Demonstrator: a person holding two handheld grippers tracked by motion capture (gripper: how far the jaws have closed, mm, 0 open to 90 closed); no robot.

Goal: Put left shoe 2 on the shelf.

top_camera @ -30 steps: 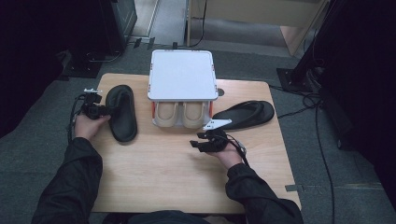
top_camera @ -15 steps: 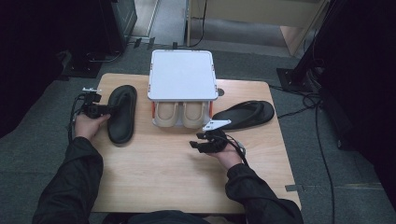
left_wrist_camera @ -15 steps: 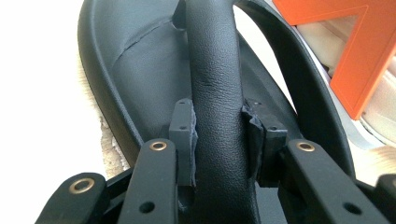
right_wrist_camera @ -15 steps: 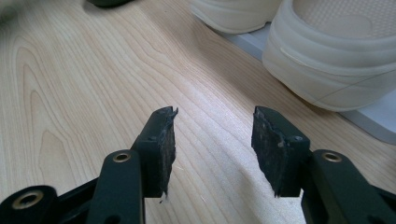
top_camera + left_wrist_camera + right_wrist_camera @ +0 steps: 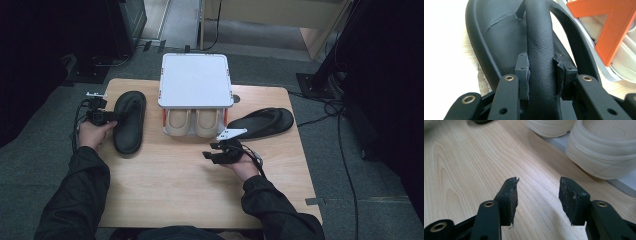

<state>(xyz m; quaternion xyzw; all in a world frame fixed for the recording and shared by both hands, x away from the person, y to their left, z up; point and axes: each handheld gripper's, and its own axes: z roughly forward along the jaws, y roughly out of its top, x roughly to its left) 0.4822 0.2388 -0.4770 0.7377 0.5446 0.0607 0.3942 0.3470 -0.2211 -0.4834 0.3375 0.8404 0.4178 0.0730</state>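
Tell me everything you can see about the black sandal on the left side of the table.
The left black sandal is a flat thong-style slipper in matte, leather-looking material, with a smooth footbed. It lies sole-down on the wooden table, lengthwise, beside the white rack. The left tool is clamped on its wide central strap.

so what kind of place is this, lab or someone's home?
Most likely a lab or data-collection room: a small wooden table on grey carpet, loose cables on the floor, and dark equipment stands around it. Nothing domestic in view apart from the shoes.
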